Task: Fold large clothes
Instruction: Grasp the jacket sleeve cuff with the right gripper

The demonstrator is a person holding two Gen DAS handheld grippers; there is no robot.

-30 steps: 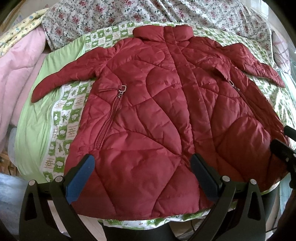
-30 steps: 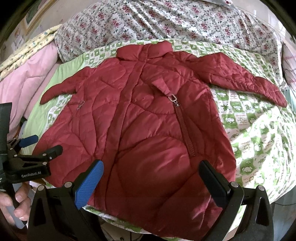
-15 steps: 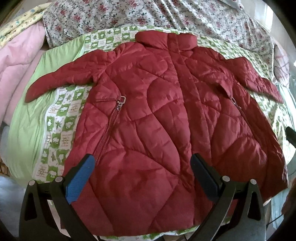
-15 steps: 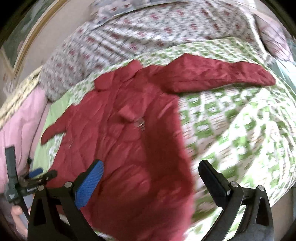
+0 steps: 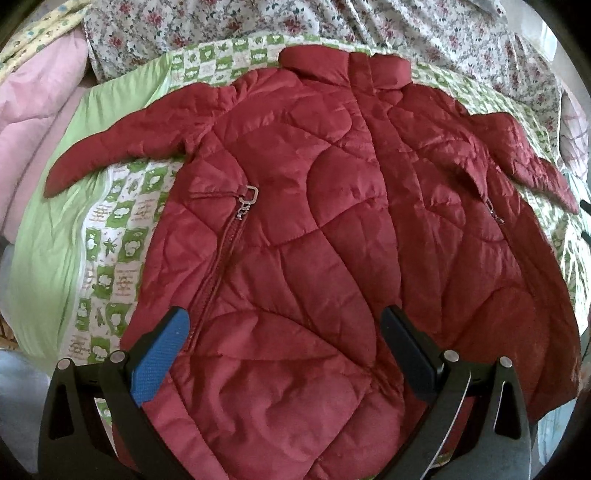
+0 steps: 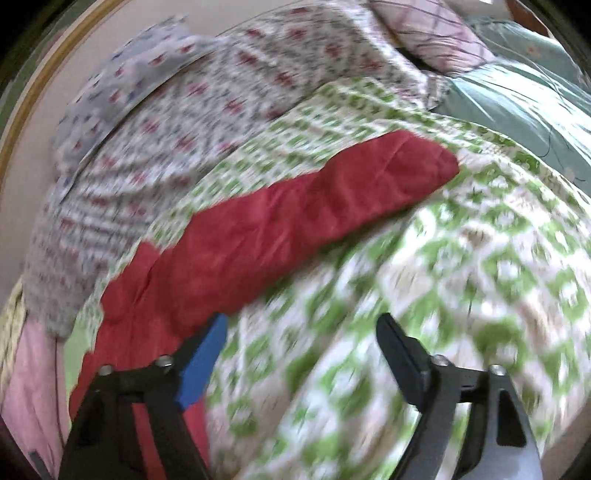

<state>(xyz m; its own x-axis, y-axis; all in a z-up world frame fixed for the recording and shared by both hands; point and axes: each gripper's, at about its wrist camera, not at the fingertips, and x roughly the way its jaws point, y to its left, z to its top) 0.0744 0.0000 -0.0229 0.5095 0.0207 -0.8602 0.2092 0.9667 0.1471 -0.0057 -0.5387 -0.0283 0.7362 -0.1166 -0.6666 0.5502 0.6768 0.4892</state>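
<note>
- The quilted jacket (image 5: 332, 266) is deep red all over, with wavy stitched lines and silver zip pulls (image 5: 248, 197)
- Under the jacket, the bedspread (image 5: 110, 258) is a check of green and white squares with small printed motifs, edged in plain light green
- Beyond the jacket's collar, a white sheet (image 5: 369, 26) carries small red flowers
- Left of the jacket lies a pale pink quilt (image 5: 33, 99)
- Each gripper is black, with one blue pad (image 5: 159, 358)
</note>
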